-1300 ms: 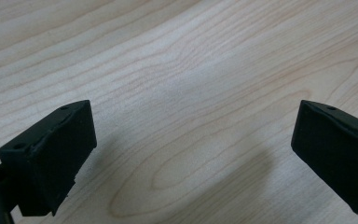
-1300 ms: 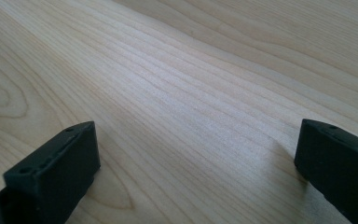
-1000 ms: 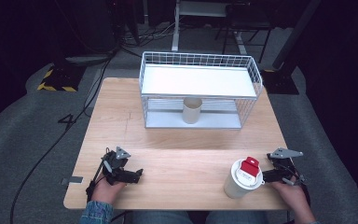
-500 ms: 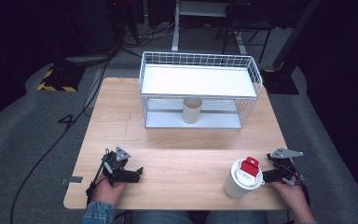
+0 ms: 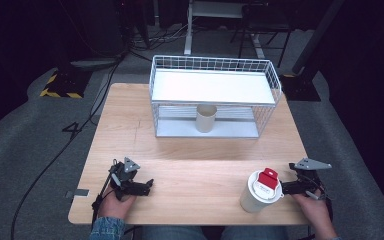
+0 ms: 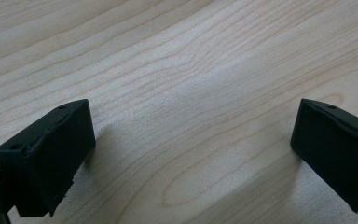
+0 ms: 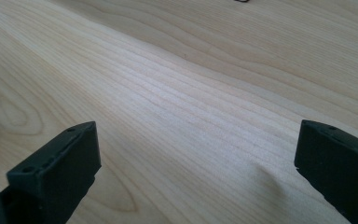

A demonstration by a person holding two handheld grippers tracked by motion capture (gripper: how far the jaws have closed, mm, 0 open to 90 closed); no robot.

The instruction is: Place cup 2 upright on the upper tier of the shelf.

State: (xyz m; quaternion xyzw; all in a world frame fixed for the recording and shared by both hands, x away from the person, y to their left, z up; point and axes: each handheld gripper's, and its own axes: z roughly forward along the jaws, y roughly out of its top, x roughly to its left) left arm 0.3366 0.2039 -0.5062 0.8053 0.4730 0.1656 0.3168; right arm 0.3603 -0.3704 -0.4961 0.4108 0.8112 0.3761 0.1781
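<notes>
Both the left gripper and right gripper rest released on the table, the right just beside the white cup.

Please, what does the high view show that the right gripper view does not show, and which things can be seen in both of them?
The high view alone gives the white cup with a red-tabbed lid beside the right gripper, the wire rack with a beige cup under its shelf, and the left gripper. The right gripper view alone gives its two black jaws close up, wide apart with nothing between. Both share the wooden table.
</notes>
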